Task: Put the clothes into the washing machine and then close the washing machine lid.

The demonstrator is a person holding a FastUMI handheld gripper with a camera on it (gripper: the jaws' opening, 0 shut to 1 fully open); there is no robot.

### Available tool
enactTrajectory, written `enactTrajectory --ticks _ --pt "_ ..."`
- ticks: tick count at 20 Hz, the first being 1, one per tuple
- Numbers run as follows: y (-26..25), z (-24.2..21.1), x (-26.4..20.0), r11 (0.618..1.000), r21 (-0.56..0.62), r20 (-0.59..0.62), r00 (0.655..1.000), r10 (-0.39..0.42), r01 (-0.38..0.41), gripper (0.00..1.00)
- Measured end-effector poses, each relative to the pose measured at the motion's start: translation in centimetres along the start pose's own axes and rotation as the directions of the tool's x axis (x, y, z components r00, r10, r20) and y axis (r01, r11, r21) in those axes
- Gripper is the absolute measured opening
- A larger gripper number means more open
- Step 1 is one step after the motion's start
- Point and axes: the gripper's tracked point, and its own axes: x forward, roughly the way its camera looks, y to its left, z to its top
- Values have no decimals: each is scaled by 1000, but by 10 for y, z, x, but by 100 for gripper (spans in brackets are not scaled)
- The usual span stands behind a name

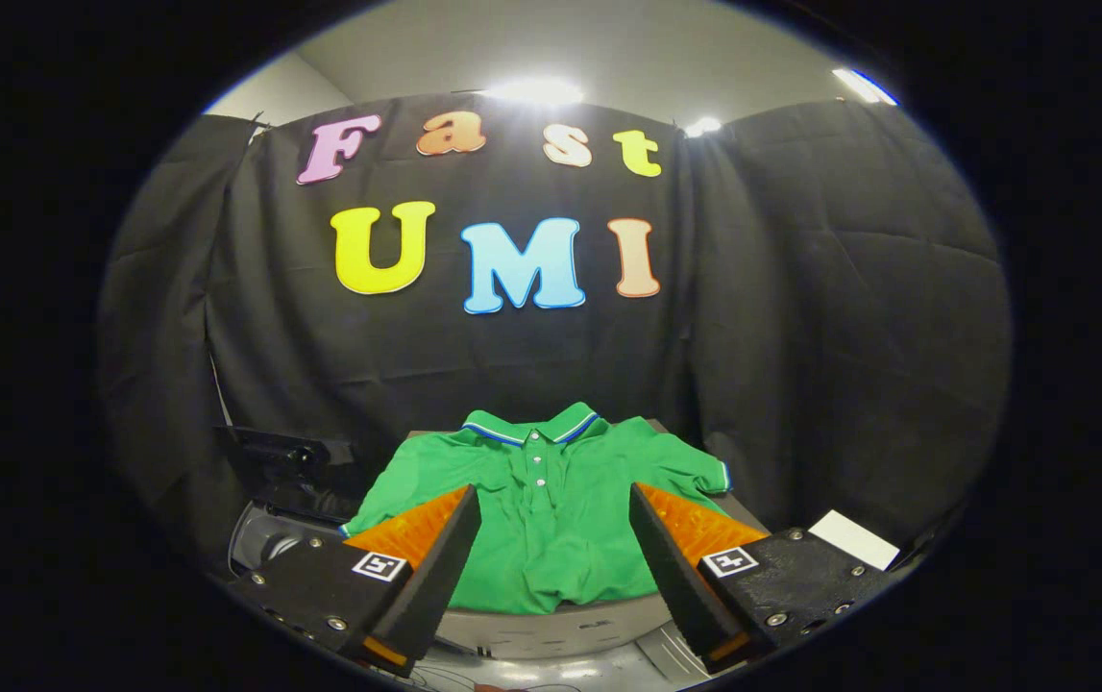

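Note:
A green polo shirt with a blue-and-white trimmed collar lies spread flat on a raised grey surface just ahead of my fingers. My gripper is open, its two fingers standing wide apart above the shirt's lower half, with nothing between them. To the left of the shirt sits the dark washing machine with its lid raised; I see only part of its rim and opening.
The black cloth wall closes off the space behind and on both sides. A white card lies to the right, past my right finger. Ceiling lights shine above the cloth.

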Motion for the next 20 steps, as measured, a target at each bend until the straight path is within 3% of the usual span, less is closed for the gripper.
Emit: enactTrajectory --ticks 9,20 --pt "8 -46 91 995 68 -227 970 87 -73 96" --pt "23 -66 122 986 81 -351 922 163 -143 96"
